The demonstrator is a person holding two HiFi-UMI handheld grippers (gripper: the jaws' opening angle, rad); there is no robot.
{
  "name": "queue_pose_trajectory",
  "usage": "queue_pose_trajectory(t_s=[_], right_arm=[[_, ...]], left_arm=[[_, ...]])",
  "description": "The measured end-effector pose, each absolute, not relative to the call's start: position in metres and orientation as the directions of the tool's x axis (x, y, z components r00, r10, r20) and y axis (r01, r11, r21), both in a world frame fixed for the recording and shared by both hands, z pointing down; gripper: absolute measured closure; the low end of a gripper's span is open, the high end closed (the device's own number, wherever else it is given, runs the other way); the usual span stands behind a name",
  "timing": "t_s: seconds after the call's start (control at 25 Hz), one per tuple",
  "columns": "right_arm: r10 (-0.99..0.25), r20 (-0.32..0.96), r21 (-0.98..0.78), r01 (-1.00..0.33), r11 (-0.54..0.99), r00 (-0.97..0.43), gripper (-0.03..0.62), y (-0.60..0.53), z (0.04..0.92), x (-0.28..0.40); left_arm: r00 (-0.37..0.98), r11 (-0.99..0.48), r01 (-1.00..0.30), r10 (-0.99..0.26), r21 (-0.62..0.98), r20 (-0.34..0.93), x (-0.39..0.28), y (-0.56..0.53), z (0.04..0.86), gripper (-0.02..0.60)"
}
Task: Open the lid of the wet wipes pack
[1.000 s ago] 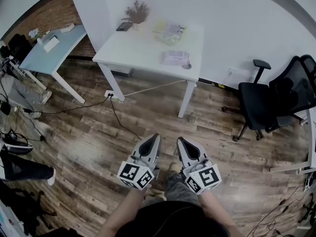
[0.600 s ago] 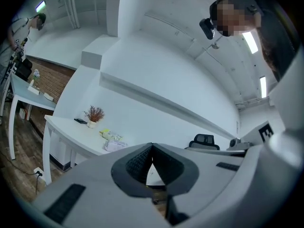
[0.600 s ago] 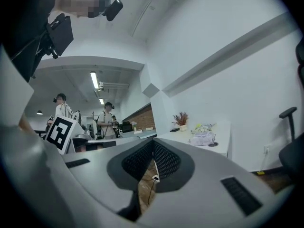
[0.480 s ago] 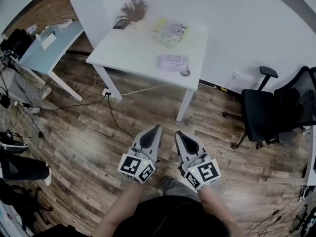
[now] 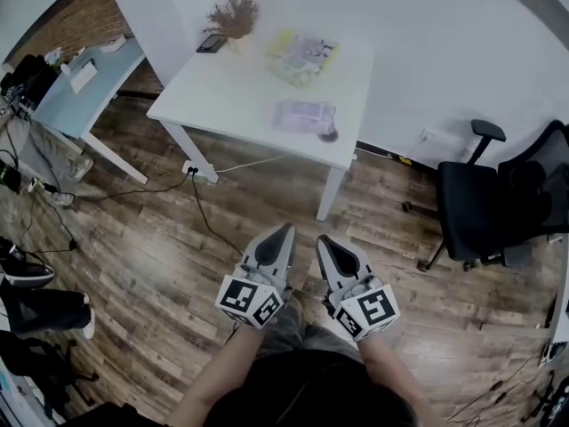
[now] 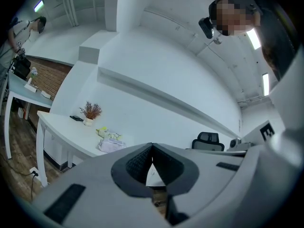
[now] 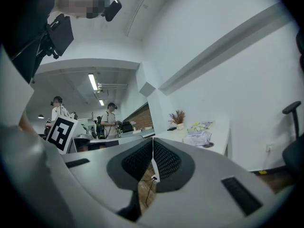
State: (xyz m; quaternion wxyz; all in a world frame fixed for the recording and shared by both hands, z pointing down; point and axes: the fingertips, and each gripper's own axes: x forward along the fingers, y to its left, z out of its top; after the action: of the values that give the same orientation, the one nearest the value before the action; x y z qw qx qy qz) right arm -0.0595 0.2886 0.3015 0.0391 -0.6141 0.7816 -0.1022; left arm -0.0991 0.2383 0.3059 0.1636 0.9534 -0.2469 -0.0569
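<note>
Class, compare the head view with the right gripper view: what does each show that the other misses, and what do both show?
Head view only: the marker cube on the right gripper and the black chair's wheeled base. Right gripper view only: ceiling lights, two distant people's heads and torsos. Both: the white table, the wet wipes pack, the dried plant, wooden floor.
</note>
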Motion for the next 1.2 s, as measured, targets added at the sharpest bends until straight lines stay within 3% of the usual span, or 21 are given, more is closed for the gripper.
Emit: queue_pose_trajectory(t_s=[0.68,1.2], right_arm=[[-0.974,0.054,-0.240,-0.949,0.203,-0.222,0.572,0.189,0.306,0.017],[-0.957,0.141,-0.249,-0.945,0.213,-0.253,0.572,0.092,0.331,0.052]], left_arm=[[0.899,-0.843,-0.408,-0.437,0.352,-0.004,-0.020,0.129,0.325,0.569],[0.893,-0.824,-0.430,-0.448,0.368,0.041,0.013,0.028,0.348,0.568]])
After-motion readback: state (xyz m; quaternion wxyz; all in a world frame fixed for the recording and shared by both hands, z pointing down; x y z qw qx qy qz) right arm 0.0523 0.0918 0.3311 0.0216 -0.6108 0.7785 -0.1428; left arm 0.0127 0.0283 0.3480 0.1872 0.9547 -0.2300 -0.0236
